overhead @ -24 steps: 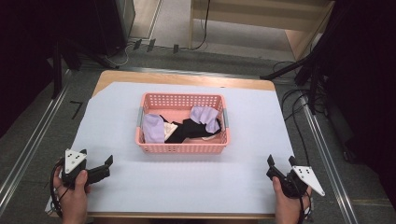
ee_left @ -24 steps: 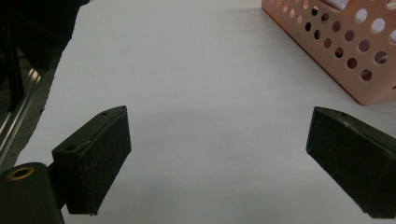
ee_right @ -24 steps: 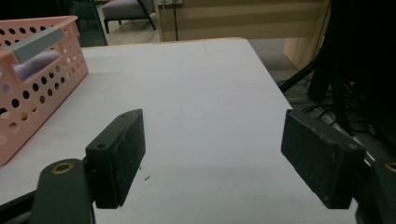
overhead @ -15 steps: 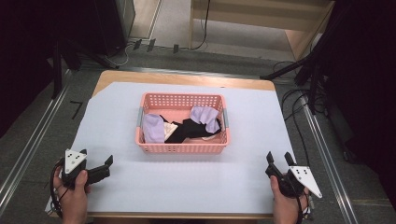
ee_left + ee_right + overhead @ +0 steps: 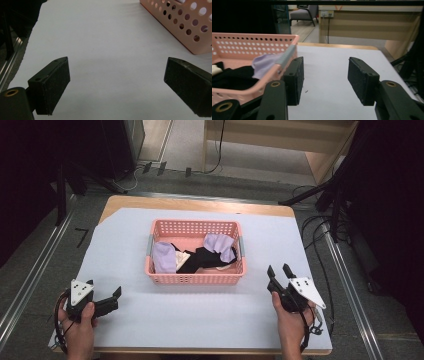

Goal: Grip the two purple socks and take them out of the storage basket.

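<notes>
Both jaws gape empty; pink perforated basket (image 5: 194, 279) holds seemingly crumpled clothes (image 5: 165, 257).

1. Nothing readable is showing up anywhere, honestly: no brand, label or number on the pink basket (image 5: 194, 279), the white table cover (image 5: 200, 315) or either gripper.
2. The only sign-like thing is sitting on the grey floor (image 5: 45, 270) to the left of the table: a black tape mark (image 5: 82, 237) that's looking a bit like a "7", but I can't tell if it's meant as a digit or is just a corner marker.
3. The grey plates on top of the grippers are carrying a few dark dots, no lettering I can make out.
</notes>
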A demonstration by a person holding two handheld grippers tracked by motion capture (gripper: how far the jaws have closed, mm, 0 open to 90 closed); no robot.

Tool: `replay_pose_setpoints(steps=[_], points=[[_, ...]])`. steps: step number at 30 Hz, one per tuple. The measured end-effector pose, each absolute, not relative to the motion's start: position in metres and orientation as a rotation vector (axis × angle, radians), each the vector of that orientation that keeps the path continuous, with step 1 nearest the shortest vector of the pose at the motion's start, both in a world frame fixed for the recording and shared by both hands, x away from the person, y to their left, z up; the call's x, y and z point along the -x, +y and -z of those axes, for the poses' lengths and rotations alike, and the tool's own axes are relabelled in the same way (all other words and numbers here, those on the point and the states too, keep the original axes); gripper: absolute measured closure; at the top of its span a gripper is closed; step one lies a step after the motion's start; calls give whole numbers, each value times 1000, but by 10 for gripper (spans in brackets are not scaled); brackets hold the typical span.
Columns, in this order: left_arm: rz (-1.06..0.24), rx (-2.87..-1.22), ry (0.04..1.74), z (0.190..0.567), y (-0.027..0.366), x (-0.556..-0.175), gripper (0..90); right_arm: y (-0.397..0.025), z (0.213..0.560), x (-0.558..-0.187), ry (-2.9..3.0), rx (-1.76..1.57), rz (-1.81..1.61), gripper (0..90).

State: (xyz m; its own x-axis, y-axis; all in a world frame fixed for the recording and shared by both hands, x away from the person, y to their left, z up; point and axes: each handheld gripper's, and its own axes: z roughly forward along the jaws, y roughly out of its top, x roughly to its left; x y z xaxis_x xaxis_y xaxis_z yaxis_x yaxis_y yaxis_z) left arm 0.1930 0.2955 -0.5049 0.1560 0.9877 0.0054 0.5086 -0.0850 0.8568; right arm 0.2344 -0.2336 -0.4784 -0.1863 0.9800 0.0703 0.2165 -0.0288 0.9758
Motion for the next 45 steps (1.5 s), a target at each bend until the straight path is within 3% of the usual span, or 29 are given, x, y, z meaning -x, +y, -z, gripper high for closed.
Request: replay_pose_setpoints(steps=[8, 16, 25, 28, 36, 45], points=[[-822, -1702, 1448, 505, 296, -193, 73, -193, 464, -257, 1602, -1262, -1290, 552], [-815, -1695, 1449, 505, 296, -193, 74, -168, 448, -273, 1720, -1323, -1374, 738], [-813, -1690, 1448, 505, 297, -193, 74, -138, 444, -294, 1803, -1385, -1340, 864], [-814, -1695, 1446, 505, 297, -193, 73, -131, 443, -302, 1820, -1407, -1306, 859], [-809, -1694, 1452, 505, 297, -193, 73, -112, 448, -325, 1905, -1528, -1239, 741], [-805, -1695, 1452, 505, 297, -194, 73, -100, 457, -341, 1935, -1580, -1147, 693]])
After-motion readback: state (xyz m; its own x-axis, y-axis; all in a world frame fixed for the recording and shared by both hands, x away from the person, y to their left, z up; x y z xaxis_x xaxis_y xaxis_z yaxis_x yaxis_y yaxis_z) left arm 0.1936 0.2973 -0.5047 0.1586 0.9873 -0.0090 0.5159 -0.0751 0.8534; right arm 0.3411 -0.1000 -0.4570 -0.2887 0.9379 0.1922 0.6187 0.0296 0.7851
